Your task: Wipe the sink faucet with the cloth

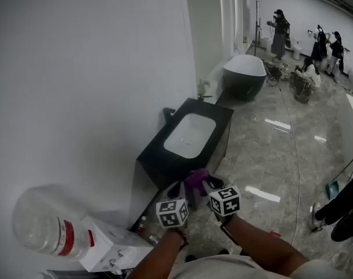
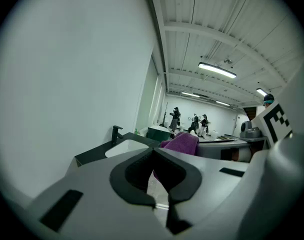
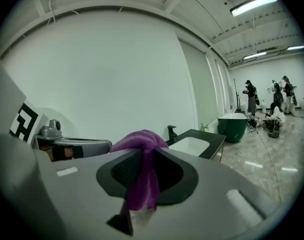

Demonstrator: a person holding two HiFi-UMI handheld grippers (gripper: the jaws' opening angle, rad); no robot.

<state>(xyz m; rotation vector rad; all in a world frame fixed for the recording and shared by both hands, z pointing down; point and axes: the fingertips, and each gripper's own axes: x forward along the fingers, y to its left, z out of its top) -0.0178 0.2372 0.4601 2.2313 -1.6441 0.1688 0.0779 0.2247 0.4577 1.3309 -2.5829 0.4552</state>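
Note:
A black vanity [image 1: 223, 116] with a white basin [image 1: 190, 135] stands against the white wall ahead of me. Its black faucet [image 1: 168, 114] rises at the wall side, and shows small in the left gripper view [image 2: 116, 133] and right gripper view [image 3: 171, 132]. My right gripper [image 1: 204, 185] is shut on a purple cloth [image 1: 196, 178], which bunches over the jaws and hangs between them [image 3: 142, 176]. My left gripper [image 1: 179, 187] is beside it, jaws shut with nothing in them [image 2: 153, 152]; the cloth [image 2: 181, 143] shows just past it. Both grippers are short of the vanity's near end.
A dark freestanding bathtub [image 1: 244, 74] stands beyond the vanity, with a small green bottle [image 1: 202, 88] on the far counter end. A clear plastic bottle [image 1: 44, 227] and a white box [image 1: 111, 246] lie at lower left. People [image 1: 279, 31] work far back on the glossy tile floor.

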